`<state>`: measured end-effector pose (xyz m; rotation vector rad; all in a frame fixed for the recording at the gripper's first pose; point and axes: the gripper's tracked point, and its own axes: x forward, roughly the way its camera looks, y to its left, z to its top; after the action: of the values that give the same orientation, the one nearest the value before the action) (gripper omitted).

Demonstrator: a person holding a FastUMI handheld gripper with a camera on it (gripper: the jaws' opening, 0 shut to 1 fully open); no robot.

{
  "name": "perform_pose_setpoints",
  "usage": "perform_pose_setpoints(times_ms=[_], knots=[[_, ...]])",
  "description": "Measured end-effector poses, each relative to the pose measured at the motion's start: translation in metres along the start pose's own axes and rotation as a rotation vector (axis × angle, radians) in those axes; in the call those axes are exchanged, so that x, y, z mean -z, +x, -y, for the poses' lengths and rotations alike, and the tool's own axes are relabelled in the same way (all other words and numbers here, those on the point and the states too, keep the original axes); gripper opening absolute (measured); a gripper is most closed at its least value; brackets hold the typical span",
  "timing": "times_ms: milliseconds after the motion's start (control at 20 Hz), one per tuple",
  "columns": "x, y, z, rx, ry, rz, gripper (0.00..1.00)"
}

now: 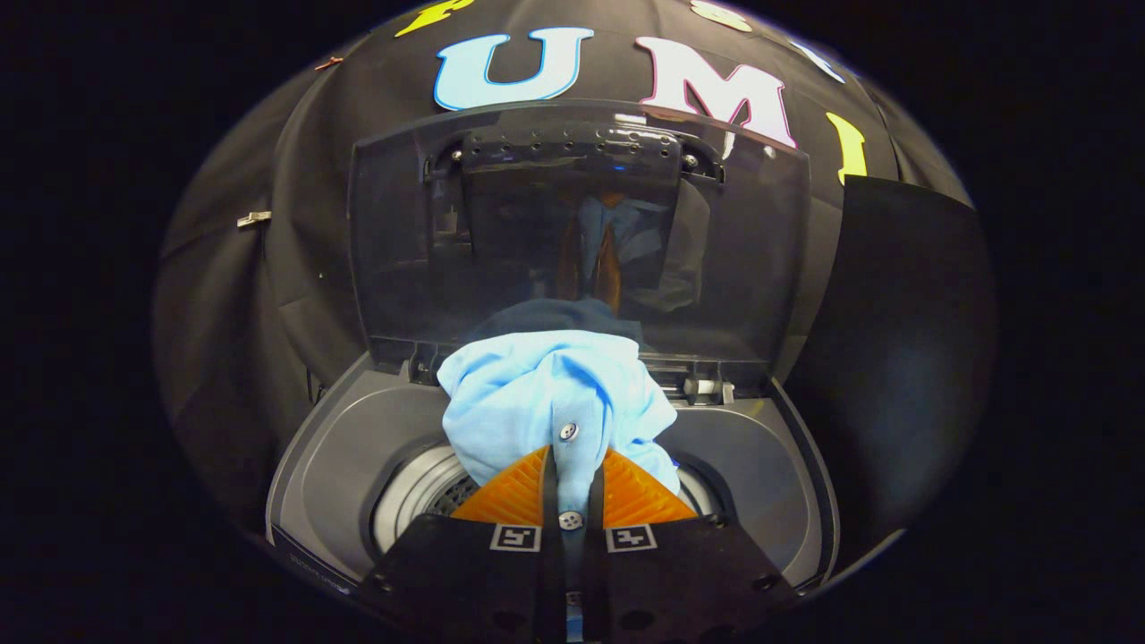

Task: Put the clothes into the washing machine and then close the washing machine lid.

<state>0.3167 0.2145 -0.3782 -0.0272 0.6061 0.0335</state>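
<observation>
Pinching a strip of the light blue shirt [555,402] between its two orange fingers [510,496], the claw [571,487] is closed on the cloth, and the buttoned edge runs straight forward along the gap. The bulk of the shirt is bunched just ahead of the fingertips, hanging over the round drum opening [420,496] of the washing machine [340,447]. The drum lies directly below and slightly forward, so letting go probably calls for little more than a short drop. Beyond, the clear lid [402,241] stands upright on its rear hinge, not yet closed.
</observation>
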Motion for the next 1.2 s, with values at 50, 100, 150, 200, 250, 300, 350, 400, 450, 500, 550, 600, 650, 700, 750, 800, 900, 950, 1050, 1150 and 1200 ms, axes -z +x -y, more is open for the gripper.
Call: perform_pose_setpoints(times_ms=[50,100,150,200,250,300,350,400,450,500,550,600,650,700,750,800,900,950,1050,1150,1200], knots=[[0.000,-0.002,-0.001,-0.012,-0.002,0.000,0.13],[0.002,0.000,0.000,-0.007,-0.003,-0.003,0.13],[0.004,0.000,0.001,-0.001,-0.008,-0.016,0.20],[0.005,0.000,0.001,0.003,-0.011,-0.019,0.21],[0.004,-0.001,0.000,-0.008,-0.008,-0.011,0.31],[0.002,-0.001,-0.004,-0.027,-0.001,0.000,0.42],[0.001,-0.001,-0.003,-0.030,0.010,0.005,0.54],[0.001,-0.002,-0.002,-0.026,0.022,0.005,0.66],[0.002,-0.003,-0.001,-0.023,0.028,0.000,0.77],[0.003,-0.001,-0.001,-0.024,0.027,-0.007,0.89],[0.004,0.000,-0.003,-0.031,0.018,-0.008,1.00],[0.002,-0.001,-0.005,-0.032,0.007,0.000,1.00],[-0.002,-0.003,-0.006,-0.034,-0.004,0.013,1.00],[-0.004,-0.002,-0.005,-0.030,-0.008,0.021,1.00],[-0.003,0.000,-0.003,-0.027,-0.007,0.018,1.00],[-0.001,0.000,-0.003,-0.025,-0.002,0.010,1.00],[0.001,-0.001,-0.003,-0.029,0.017,-0.003,1.00],[0.001,-0.002,-0.002,-0.025,0.031,-0.008,1.00],[-0.007,-0.007,0.000,-0.016,0.029,-0.009,1.00],[-0.031,-0.017,0.002,0.006,-0.008,0.001,1.00],[-0.048,-0.024,0.000,0.003,-0.021,0.016,1.00]])
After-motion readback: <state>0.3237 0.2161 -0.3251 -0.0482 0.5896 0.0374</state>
